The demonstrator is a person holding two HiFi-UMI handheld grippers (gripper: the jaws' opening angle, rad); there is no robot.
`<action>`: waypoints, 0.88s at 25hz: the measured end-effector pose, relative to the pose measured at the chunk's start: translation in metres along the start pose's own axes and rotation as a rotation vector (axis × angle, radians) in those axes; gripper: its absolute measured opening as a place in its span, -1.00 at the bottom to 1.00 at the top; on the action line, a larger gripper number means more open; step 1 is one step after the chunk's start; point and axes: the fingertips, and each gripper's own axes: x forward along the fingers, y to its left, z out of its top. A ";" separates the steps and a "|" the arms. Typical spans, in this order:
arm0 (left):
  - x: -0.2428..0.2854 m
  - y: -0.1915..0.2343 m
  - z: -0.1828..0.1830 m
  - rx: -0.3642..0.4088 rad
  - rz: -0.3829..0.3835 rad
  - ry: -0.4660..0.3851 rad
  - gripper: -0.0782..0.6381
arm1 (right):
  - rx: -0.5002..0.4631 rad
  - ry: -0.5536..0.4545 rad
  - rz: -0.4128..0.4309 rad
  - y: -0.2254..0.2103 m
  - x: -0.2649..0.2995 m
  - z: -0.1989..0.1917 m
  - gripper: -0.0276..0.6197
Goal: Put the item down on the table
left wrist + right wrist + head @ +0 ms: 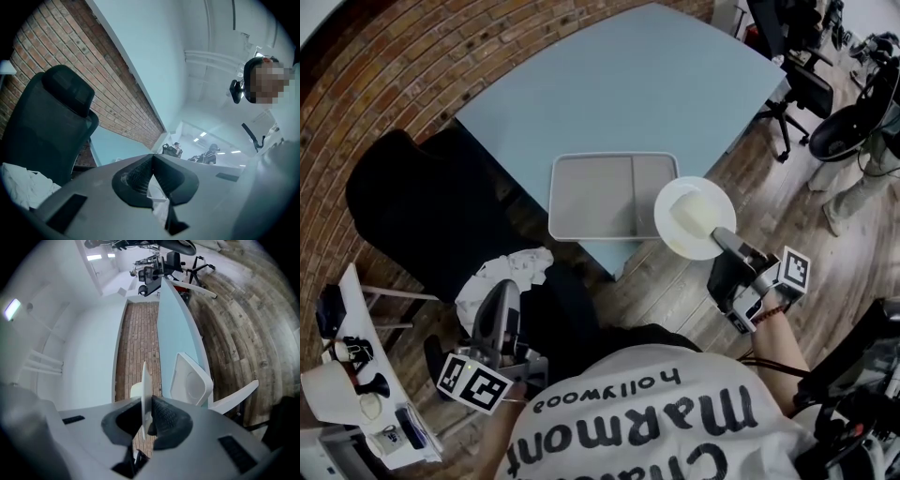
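My right gripper (719, 236) is shut on the near rim of a white plate (694, 217). A pale block (696, 210) lies on the plate. The plate hangs at the table's near edge, just right of the grey tray (614, 197), partly over the wooden floor. In the right gripper view the plate (144, 380) stands edge-on between the jaws of the right gripper (146, 401), with the tray (190, 380) beyond it. My left gripper (504, 291) is low at the left, off the table, with its jaws together and nothing in them; the left gripper view shows the left gripper (153, 157) pointing past a black chair (51, 126).
The light blue table (628, 84) runs away from me, with a brick wall along its left side. A black office chair (412, 216) with a white cloth (502, 277) on it stands at my left. More office chairs (806, 89) and a person (862, 178) are at the right. A small cluttered stand (356, 384) is lower left.
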 end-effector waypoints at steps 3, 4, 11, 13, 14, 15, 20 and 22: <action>0.002 0.001 -0.002 -0.001 0.000 0.002 -0.76 | 0.002 -0.009 -0.006 -0.001 0.001 0.004 -0.82; 0.003 0.001 -0.003 -0.004 0.003 0.001 -0.76 | 0.004 -0.010 -0.011 -0.003 0.001 0.006 -0.82; 0.014 -0.001 -0.005 -0.020 0.035 -0.014 -0.76 | 0.025 -0.003 -0.039 -0.012 0.000 0.028 -0.82; 0.017 0.001 -0.003 -0.019 0.059 -0.021 -0.76 | 0.022 0.011 -0.053 -0.015 0.005 0.038 -0.82; 0.019 0.002 -0.001 -0.021 0.072 -0.029 -0.76 | 0.019 0.019 -0.059 -0.015 0.009 0.042 -0.82; 0.022 0.003 0.000 -0.024 0.080 -0.037 -0.76 | 0.013 0.030 -0.064 -0.016 0.013 0.046 -0.82; 0.040 -0.002 0.001 -0.023 0.101 -0.058 -0.76 | -0.011 0.088 -0.119 -0.032 0.028 0.067 -0.82; 0.045 -0.003 0.000 -0.028 0.120 -0.065 -0.76 | 0.033 0.102 -0.124 -0.039 0.036 0.074 -0.82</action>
